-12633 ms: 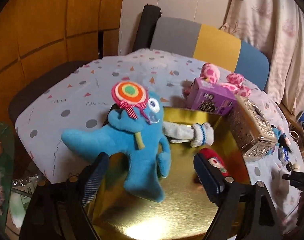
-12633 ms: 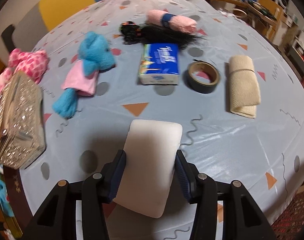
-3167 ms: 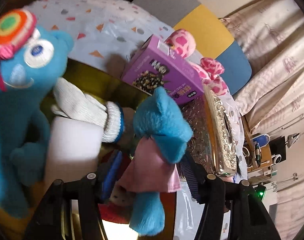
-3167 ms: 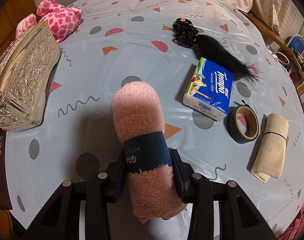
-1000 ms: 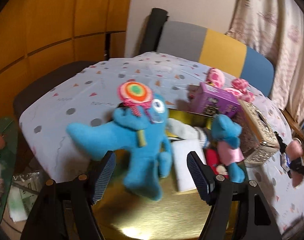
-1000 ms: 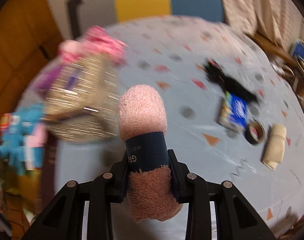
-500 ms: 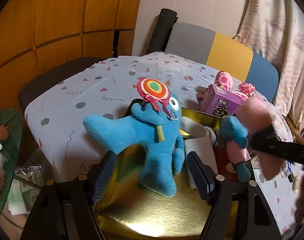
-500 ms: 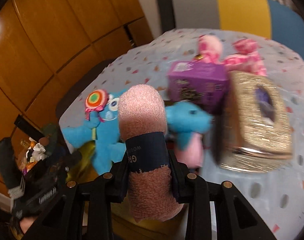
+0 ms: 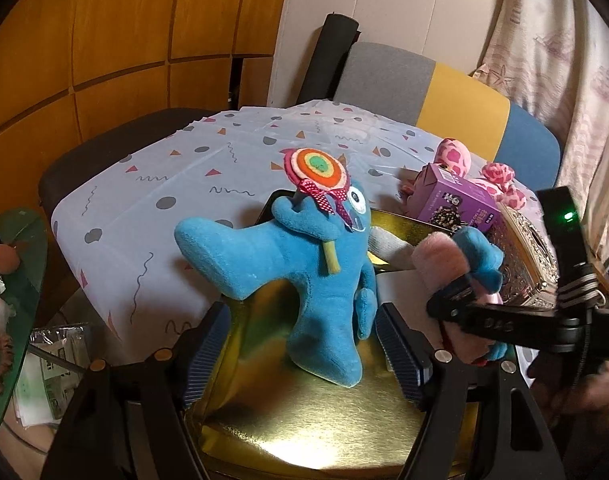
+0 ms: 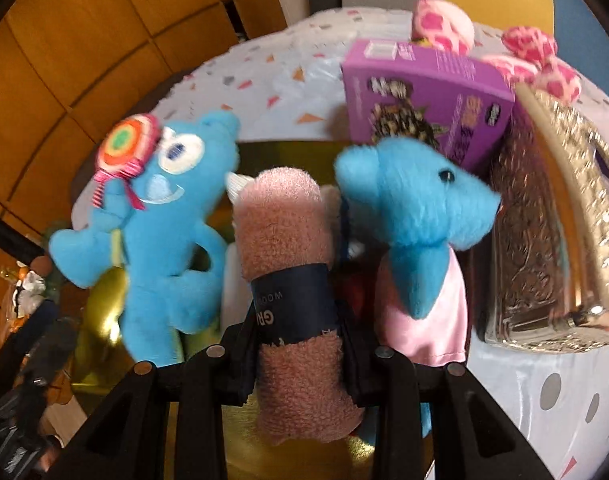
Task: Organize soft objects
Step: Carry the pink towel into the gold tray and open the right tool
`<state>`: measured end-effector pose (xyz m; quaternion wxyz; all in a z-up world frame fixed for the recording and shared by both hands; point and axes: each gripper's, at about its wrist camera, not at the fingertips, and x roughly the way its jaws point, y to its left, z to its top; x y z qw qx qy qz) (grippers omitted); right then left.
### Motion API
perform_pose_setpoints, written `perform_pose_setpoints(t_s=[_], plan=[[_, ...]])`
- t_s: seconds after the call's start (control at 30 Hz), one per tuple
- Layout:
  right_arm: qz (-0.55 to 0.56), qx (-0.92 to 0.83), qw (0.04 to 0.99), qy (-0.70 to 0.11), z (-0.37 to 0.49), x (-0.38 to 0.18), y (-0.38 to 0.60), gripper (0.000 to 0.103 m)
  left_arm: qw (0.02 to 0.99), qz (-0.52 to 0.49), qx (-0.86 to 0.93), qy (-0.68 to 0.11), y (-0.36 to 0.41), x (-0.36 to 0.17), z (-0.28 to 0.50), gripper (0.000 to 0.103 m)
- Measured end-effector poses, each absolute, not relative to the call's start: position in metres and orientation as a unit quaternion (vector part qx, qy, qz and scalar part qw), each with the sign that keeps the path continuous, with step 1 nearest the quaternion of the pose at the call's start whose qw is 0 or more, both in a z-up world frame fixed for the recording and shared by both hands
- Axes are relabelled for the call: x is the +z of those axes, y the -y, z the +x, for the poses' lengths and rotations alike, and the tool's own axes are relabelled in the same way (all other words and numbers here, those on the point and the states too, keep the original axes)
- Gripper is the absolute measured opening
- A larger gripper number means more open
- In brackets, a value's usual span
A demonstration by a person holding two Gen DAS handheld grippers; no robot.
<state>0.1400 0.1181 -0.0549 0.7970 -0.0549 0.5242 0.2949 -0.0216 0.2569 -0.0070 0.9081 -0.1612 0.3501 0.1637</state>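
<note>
My right gripper (image 10: 294, 320) is shut on a rolled pink towel (image 10: 284, 220) with a dark blue band. It holds the towel over the gold tray (image 10: 100, 300), between the big blue monster plush (image 10: 164, 240) and the small blue plush in a pink dress (image 10: 416, 216). In the left wrist view the towel (image 9: 440, 256) comes in from the right, just in front of the small plush (image 9: 480, 256). My left gripper (image 9: 302, 320) is open above the tray's near part (image 9: 304, 432). The monster plush (image 9: 316, 272) stands beyond its fingers, untouched. A white sponge (image 9: 400, 284) lies behind.
A purple box (image 10: 424, 92) and a silver ornate box (image 10: 544, 240) stand at the tray's far and right sides. A pink spotted plush (image 10: 536, 52) lies behind them. The patterned tablecloth (image 9: 184, 168) stretches left of the tray. A chair (image 9: 464, 96) stands beyond the table.
My right gripper has carried the towel in over the tray and lower, between the two blue plushes. The left gripper has barely moved and stays open.
</note>
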Motion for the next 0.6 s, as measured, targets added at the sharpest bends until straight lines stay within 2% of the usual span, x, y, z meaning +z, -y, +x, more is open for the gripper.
perform_pose_setpoints(t_s=[0.6], plan=[[-0.073,0.295,0.795,-0.524,0.135,-0.061,-0.121,0.036,0.912,-0.143,0.152,-0.354,-0.241,-0.003,-0.021,0.078]])
